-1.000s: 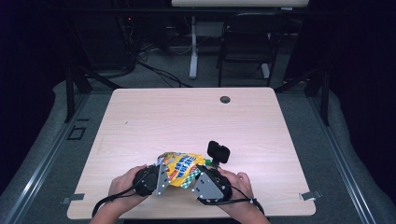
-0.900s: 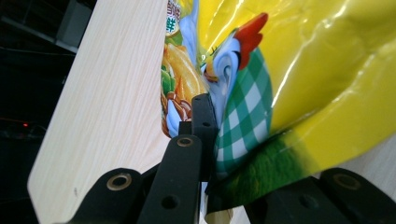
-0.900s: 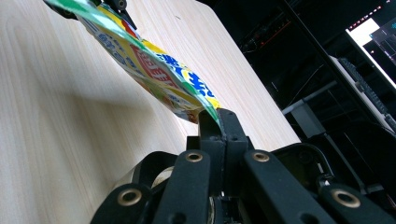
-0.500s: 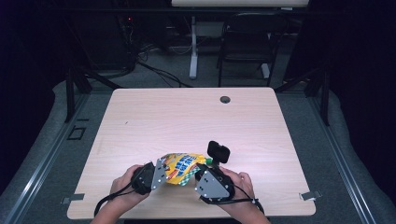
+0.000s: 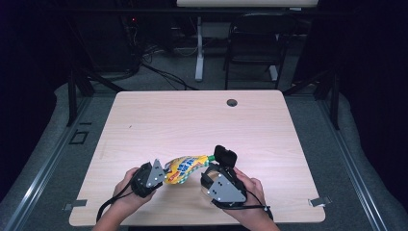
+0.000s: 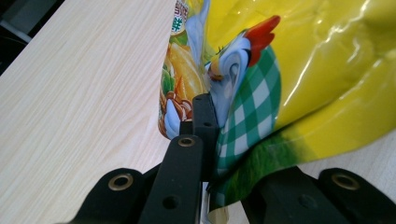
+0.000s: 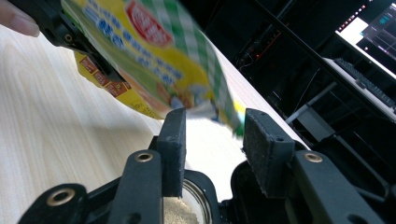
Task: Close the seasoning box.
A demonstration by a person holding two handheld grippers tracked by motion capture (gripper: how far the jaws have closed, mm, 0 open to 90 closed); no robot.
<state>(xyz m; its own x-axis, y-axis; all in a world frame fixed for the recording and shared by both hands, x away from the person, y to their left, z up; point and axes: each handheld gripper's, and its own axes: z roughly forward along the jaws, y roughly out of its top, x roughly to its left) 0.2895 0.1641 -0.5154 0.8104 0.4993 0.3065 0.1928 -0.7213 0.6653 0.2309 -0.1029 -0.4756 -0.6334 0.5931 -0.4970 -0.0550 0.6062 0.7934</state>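
Observation:
A yellow snack bag (image 5: 185, 167) with green check and a rooster picture hangs over the table's near edge between my two grippers. My left gripper (image 5: 160, 175) is shut on the bag's lower corner; in the left gripper view the bag (image 6: 303, 70) fills the right side and my left gripper (image 6: 212, 116) pinches its printed edge. My right gripper (image 5: 210, 174) has just been opening its jaws. In the right gripper view the bag (image 7: 154, 51) dips its bottom edge toward the gap of my right gripper (image 7: 215, 121), and the pads do not press on it.
A glass jar (image 7: 187, 205) holding pale powder sits right under the right jaws. A black object (image 5: 225, 156) stands on the wooden table (image 5: 192, 120) just beyond the right hand. A round grommet hole (image 5: 232, 102) lies at the far edge. A chair (image 5: 255, 38) stands behind.
The right jaws were shut on the bag's edge and now stand apart from it. The bag sags a little toward the left gripper. Both hands have stayed in place.

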